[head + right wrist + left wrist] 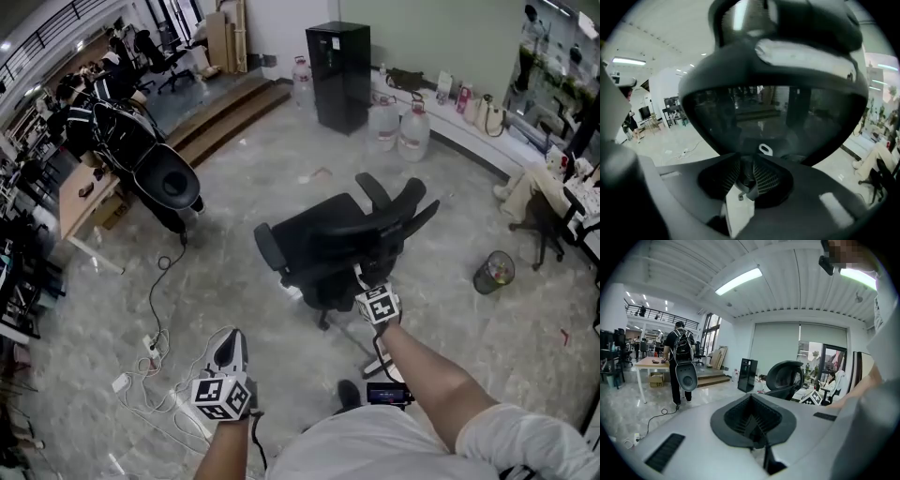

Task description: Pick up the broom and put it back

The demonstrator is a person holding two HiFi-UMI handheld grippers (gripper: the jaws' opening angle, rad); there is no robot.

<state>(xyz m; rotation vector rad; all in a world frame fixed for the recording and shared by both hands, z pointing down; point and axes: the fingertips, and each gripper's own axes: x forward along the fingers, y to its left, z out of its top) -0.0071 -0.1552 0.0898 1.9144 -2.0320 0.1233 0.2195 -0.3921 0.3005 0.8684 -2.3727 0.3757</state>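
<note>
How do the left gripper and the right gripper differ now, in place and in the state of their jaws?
The left gripper hangs over the grey floor; the right gripper is up against the black mesh office chair. The left jaws are together with nothing between them; the right jaws have something thin and grey between them, and whether they press on it is unclear. Both carry a cube with square markers.
</note>
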